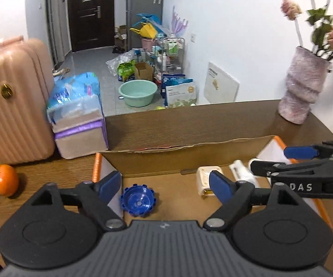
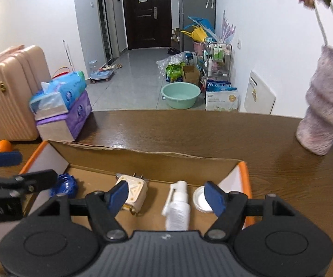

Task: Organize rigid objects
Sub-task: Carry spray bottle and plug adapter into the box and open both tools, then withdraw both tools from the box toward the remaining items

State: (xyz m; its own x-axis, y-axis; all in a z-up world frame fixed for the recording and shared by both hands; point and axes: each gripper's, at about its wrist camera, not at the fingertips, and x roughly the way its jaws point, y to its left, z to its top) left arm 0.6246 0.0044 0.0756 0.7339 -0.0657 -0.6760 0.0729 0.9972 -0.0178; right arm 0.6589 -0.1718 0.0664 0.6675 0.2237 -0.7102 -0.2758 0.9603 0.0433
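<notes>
Left wrist view: your left gripper [image 1: 165,185] hangs over the cardboard box [image 1: 189,149] on the wooden table [image 1: 189,124], jaws spread, nothing between the pads. Blue cap [image 1: 138,201] lies on the box floor just below the gap, near the left pad. Cream plug adapter [image 1: 204,177] and white spray bottle [image 1: 241,172] sit further right. Your right gripper [image 1: 279,159] reaches in from the right. Orange [image 1: 4,180] on the table outside the box.

Right wrist view: your right gripper [image 2: 167,195] is released too, gripping nothing. Spray bottle [image 2: 178,207] lies between the pads, untouched; adapter [image 2: 135,190] beside the left pad, white lid [image 2: 201,199] by the right pad, blue cap [image 2: 65,185] far left. Vase [image 2: 323,115] at the table's right edge.
</notes>
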